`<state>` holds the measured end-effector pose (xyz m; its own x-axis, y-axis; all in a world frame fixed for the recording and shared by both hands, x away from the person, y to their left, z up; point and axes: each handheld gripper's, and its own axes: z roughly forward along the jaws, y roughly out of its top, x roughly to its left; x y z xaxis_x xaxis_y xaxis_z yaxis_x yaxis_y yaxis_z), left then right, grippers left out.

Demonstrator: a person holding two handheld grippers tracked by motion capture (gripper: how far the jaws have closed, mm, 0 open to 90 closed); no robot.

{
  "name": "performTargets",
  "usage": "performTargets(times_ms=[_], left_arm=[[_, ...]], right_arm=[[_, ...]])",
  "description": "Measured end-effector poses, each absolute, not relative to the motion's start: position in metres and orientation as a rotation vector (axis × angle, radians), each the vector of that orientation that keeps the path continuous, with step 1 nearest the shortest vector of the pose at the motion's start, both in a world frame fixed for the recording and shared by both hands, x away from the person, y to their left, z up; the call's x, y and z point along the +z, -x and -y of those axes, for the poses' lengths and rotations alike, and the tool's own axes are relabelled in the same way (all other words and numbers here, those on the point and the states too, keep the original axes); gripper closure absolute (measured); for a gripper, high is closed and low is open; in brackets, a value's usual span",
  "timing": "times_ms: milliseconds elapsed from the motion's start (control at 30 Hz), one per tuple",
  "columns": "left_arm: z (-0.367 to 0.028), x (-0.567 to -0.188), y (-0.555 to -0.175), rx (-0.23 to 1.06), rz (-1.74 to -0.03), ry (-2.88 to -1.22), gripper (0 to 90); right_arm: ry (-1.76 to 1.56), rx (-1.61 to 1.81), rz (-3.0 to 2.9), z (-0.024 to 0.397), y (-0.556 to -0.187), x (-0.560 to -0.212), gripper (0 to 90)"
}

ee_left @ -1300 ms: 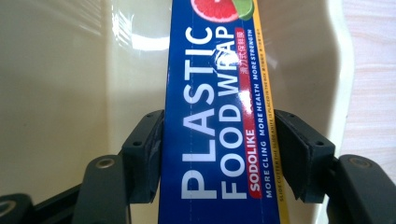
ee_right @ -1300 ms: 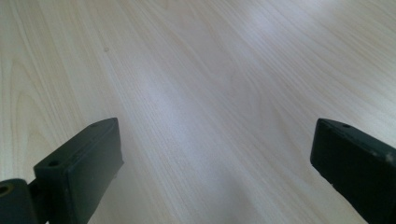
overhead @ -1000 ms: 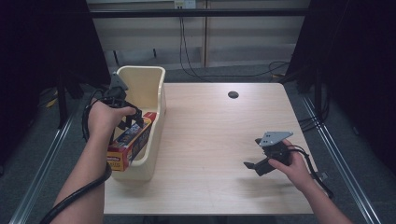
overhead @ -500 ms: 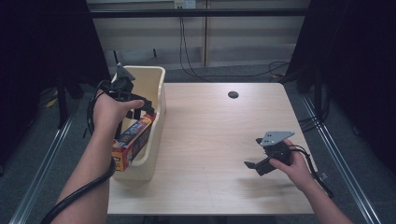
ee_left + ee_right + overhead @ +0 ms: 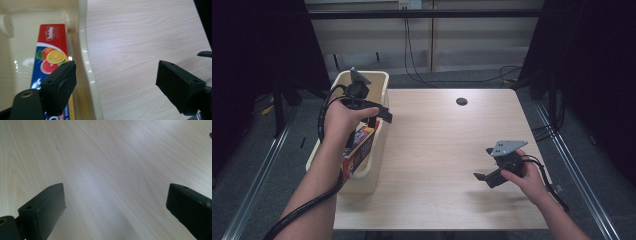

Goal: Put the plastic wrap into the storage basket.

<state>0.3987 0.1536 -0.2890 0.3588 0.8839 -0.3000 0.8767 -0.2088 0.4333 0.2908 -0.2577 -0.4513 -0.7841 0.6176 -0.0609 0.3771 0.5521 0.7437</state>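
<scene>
Worktop (image 5: 447, 150): pale wood grain, rectangular, with a dark round hole (image 5: 461, 101) at my one o'clock near the far edge. Floor (image 5: 257, 165): grey, with metal rails (image 5: 579, 175) running along both sides. Back wall (image 5: 372, 45): light panels at twelve o'clock, black cables (image 5: 412, 60) hanging down it. Black curtains (image 5: 592, 60) at three and nine o'clock. Lighting: even, from overhead.

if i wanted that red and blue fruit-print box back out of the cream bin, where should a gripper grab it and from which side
Probably by the upper end of the red and blue fruit-print cardboard box, coming from above. It leans along the table-side wall of the cream plastic bin, so the walls block a side approach. Its thin flat shape suits jaws closing across the two broad faces. The left gripper stands open above the rim.
</scene>
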Motion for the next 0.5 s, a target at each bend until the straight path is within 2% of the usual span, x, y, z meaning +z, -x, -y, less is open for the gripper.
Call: performTargets(times_ms=[500], left_arm=[[-0.128, -0.301, -0.396, -0.025, -1.376, -2.135, 14.4]], right_arm=[[-0.819, 1.079, -2.479, 0.258, -0.291, -0.451, 1.9]])
